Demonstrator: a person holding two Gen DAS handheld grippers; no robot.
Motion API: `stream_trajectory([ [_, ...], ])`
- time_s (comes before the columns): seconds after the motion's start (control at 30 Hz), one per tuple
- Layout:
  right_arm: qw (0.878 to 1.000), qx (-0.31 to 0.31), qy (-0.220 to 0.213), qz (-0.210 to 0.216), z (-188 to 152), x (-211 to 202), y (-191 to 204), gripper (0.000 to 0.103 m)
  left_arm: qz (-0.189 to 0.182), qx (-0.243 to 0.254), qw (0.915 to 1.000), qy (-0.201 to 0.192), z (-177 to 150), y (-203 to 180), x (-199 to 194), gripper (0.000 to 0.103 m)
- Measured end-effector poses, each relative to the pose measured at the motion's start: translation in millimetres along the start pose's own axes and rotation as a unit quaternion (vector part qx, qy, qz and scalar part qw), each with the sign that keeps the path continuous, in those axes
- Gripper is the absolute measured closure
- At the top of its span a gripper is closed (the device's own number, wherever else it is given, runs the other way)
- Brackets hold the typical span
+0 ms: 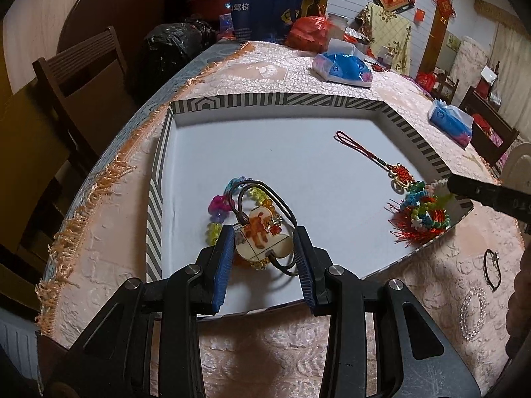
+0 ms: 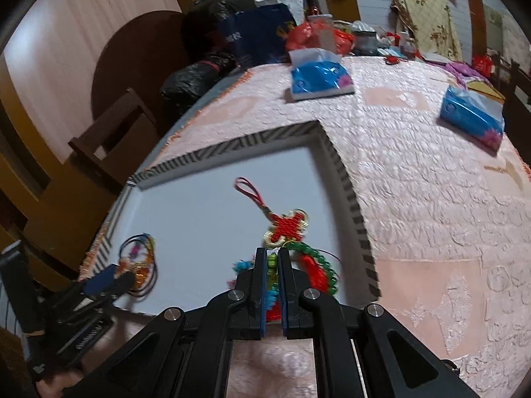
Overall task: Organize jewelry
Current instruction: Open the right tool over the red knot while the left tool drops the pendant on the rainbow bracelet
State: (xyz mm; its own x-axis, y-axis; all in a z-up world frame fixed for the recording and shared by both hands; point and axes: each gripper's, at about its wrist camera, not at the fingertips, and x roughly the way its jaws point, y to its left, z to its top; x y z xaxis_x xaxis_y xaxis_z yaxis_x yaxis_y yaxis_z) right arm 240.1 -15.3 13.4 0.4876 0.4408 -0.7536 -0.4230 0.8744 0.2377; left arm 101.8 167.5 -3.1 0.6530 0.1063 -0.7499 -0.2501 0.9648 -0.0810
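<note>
A shallow white tray (image 1: 298, 152) with a grey-and-white striped rim sits on a table covered by a pale pink quilted cloth (image 1: 109, 252) with orange fringe.

In the left wrist view, the left gripper (image 1: 264, 235) is low over the near part of the tray. Its blue-padded fingers (image 1: 223, 258) are spread, and between them lies a cream pendant (image 1: 262, 237) printed with an orange animal, strung on a dark cord (image 1: 265, 192). The left pad looks to touch the pendant's edge; the right pad stands a little apart. The pendant rests on top of a bracelet of clear coloured beads (image 1: 219, 207) in pink, yellow and orange.

At the tray's right side lies a red knot ornament (image 1: 400, 174) with a long red loop cord and a red tassel. Tangled at its lower end is a cluster of beaded bracelets (image 1: 423, 207) in blue, green and white. The dark tip of the right gripper reaches this cluster from the right edge.

In the right wrist view, which is blurred, the right gripper (image 2: 272, 258) has its fingers pressed close together, pinching a strand of that bracelet cluster with green beads showing between the pads.

Outside the tray, on the cloth to the right, lie a thin dark bracelet (image 1: 493, 268) and a sparkly rhinestone ring-shaped piece (image 1: 474, 313). Two blue tissue packs (image 1: 345, 66) sit farther back on the table.
</note>
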Motion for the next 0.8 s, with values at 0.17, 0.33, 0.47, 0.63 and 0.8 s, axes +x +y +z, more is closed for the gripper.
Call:
stream_trajectory([
  [0.17, 1.000, 0.001, 0.004, -0.010, -5, 2, -10, 0.098, 0.001, 0.000, 1.0000, 0.001, 0, 0, 0, 0.068],
  [0.33, 1.000, 0.004, 0.006, -0.016, -6, 1, -15, 0.098, 0.003, 0.002, 1.0000, 0.002, -1, 0, 0, 0.068],
  [0.47, 1.000, 0.002, 0.012, -0.017, -9, 3, -16, 0.098, 0.004, 0.001, 1.0000, 0.002, -2, 0, 0, 0.068],
  [0.63, 1.000, 0.004, 0.023, -0.020, -15, 7, -21, 0.098, 0.006, 0.000, 1.0000, 0.003, -3, 1, 0, 0.068],
  [0.8, 1.000, 0.004, 0.022, -0.018, -15, 8, -22, 0.098, 0.008, -0.001, 1.0000, 0.004, -5, 3, 1, 0.068],
])
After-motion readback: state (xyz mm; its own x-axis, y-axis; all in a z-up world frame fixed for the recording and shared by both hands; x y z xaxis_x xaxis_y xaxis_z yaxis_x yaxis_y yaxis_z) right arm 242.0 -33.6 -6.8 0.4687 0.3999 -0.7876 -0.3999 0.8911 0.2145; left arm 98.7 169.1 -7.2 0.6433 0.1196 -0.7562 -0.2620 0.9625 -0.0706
